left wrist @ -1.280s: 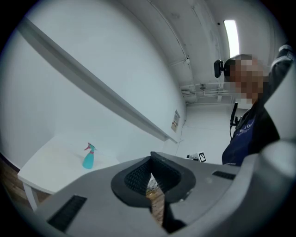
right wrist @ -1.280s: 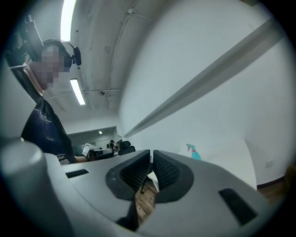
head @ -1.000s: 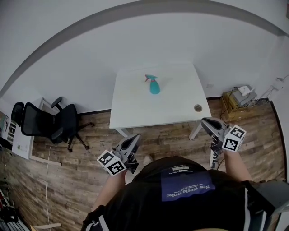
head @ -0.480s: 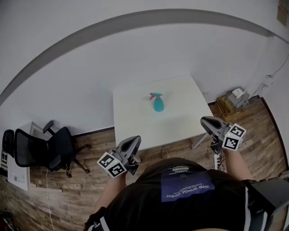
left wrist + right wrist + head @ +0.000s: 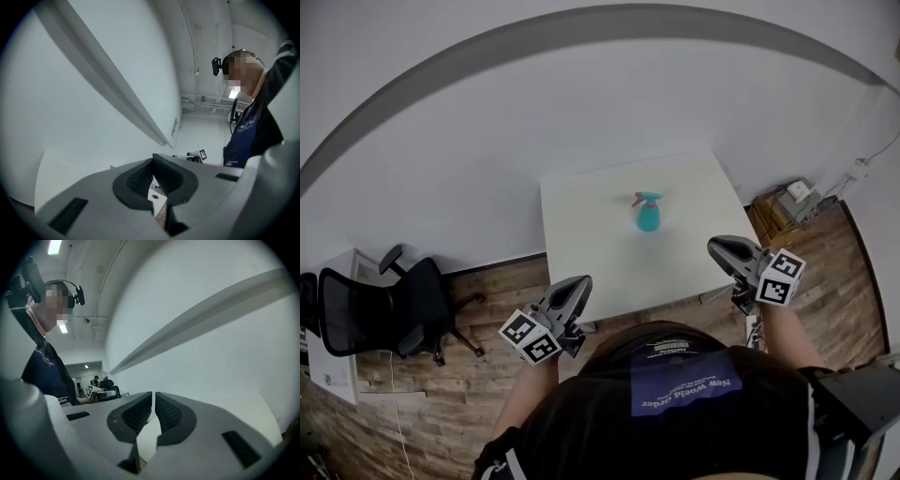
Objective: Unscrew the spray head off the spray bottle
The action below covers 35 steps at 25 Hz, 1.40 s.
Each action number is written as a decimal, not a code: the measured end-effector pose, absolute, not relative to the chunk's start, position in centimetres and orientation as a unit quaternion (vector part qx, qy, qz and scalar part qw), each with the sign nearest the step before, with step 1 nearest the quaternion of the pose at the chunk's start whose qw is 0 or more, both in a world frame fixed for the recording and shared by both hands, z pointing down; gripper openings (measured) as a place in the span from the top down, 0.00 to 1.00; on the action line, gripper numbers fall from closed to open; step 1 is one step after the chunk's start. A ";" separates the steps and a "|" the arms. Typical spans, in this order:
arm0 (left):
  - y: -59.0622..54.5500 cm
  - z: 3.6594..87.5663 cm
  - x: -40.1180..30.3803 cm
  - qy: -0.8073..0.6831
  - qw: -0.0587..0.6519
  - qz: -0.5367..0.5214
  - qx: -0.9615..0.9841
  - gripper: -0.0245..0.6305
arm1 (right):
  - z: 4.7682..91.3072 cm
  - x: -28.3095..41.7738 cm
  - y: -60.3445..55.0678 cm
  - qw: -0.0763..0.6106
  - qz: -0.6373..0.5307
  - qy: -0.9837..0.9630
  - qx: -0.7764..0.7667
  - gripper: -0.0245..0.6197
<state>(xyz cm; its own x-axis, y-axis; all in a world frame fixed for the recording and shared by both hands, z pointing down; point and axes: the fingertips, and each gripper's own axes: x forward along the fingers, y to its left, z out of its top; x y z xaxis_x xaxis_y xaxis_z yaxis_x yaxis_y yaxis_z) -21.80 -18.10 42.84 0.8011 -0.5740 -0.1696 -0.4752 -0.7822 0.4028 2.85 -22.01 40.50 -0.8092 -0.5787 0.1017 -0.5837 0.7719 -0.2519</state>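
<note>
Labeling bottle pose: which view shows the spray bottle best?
Head view: the teal spray bottle stands whole and upright on the white table. Left gripper view catches at most a pink speck; right gripper view shows none of it.

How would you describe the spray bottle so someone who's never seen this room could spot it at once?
Look for the white table by the white wall. Near its middle stands the spray bottle. It is the one spot of colour on the white top: a small teal body with a teal and pink spray head.
</note>
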 end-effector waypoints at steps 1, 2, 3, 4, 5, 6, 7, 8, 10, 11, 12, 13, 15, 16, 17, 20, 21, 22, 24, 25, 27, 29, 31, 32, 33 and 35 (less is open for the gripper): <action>-18.6 43.0 -22.1 -0.285 0.175 -0.143 0.932 0.97 | 40.6 2.6 -22.7 0.010 0.139 -0.942 0.306 0.96; -19.2 43.1 -22.3 -0.288 0.177 -0.143 0.930 0.97 | 40.6 2.4 -23.5 0.010 0.140 -0.942 0.303 0.96; -19.8 43.2 -22.4 -0.292 0.179 -0.143 0.929 0.97 | 40.7 2.2 -24.2 0.009 0.142 -0.943 0.300 0.96; -20.3 43.3 -22.3 -0.295 0.180 -0.142 0.928 0.97 | 40.8 2.2 -24.9 0.008 0.144 -0.944 0.296 0.96; -20.8 43.3 -22.1 -0.298 0.181 -0.141 0.927 0.97 | 41.0 2.2 -25.6 0.006 0.146 -0.946 0.290 0.96; -21.3 43.3 -21.8 -0.301 0.182 -0.140 0.926 0.97 | 41.2 2.3 -26.3 0.005 0.149 -0.947 0.284 0.96; -21.8 43.3 -21.3 -0.305 0.182 -0.138 0.925 0.97 | 41.5 2.4 -27.0 0.003 0.152 -0.949 0.277 0.96; -22.3 43.3 -20.8 -0.310 0.181 -0.135 0.924 0.97 | 41.7 2.7 -27.8 0.002 0.155 -0.950 0.269 0.96; -23.5 43.3 -19.6 -0.320 0.177 -0.127 0.922 0.97 | 42.4 3.5 -29.6 0.002 0.160 -0.954 0.254 0.96; -24.3 43.2 -19.0 -0.328 0.175 -0.125 0.920 0.97 | 42.8 4.0 -30.6 0.003 0.164 -0.955 0.247 0.96; -25.1 43.1 -18.3 -0.337 0.175 -0.126 0.917 0.97 | 43.2 4.6 -31.7 0.005 0.169 -0.956 0.240 0.96; -25.8 43.0 -17.5 -0.347 0.176 -0.127 0.913 0.97 | 43.6 5.1 -32.7 0.006 0.175 -0.957 0.231 0.96; -27.1 42.8 -15.6 -0.362 0.178 -0.128 0.906 0.97 | 44.2 5.9 -34.3 0.011 0.181 -0.961 0.206 0.96; -27.9 42.8 -14.6 -0.367 0.179 -0.126 0.904 0.97 | 44.4 6.3 -35.1 0.014 0.179 -0.964 0.194 0.96; -28.6 42.8 -13.6 -0.370 0.181 -0.122 0.903 0.97 | 44.5 6.8 -35.9 0.017 0.176 -0.967 0.183 0.96; -30.7 42.5 -10.5 -0.374 0.187 -0.110 0.902 0.97 | 44.8 8.6 -38.1 0.014 0.180 -0.970 0.163 0.96; -31.3 42.5 -9.5 -0.373 0.188 -0.103 0.903 0.97 | 45.0 9.4 -38.8 0.011 0.184 -0.970 0.159 0.96; -31.8 42.4 -8.6 -0.373 0.188 -0.095 0.904 0.97 | 45.3 10.1 -39.3 0.009 0.188 -0.970 0.156 0.96; -32.5 42.4 -7.3 -0.374 0.188 -0.079 0.905 0.97 | 46.2 11.3 -40.1 0.009 0.196 -0.969 0.150 0.96; -32.7 42.4 -6.9 -0.375 0.190 -0.073 0.904 0.97 | 46.8 11.8 -40.4 0.008 0.202 -0.968 0.148 0.96; -33.2 42.4 -6.5 -0.377 0.193 -0.062 0.904 0.97 | 47.8 12.4 -40.9 0.008 0.213 -0.966 0.146 0.96; -33.7 42.6 -6.5 -0.376 0.194 -0.051 0.905 0.97 | 48.6 12.5 -41.3 0.009 0.220 -0.964 0.147 0.96; -34.1 42.9 -6.9 -0.369 0.194 -0.042 0.908 0.97 | 49.2 12.0 -41.4 0.013 0.222 -0.963 0.152 0.96; -34.4 43.1 -7.3 -0.364 0.196 -0.039 0.910 0.97 | 49.5 11.5 -41.4 0.014 0.223 -0.962 0.156 0.96; -34.8 43.4 -7.7 -0.356 0.198 -0.038 0.913 0.97 | 49.8 11.0 -41.5 0.016 0.224 -0.961 0.161 0.96; -35.5 44.2 -8.5 -0.333 0.201 -0.035 0.921 0.97 | 50.2 9.9 -41.6 0.022 0.224 -0.958 0.177 0.96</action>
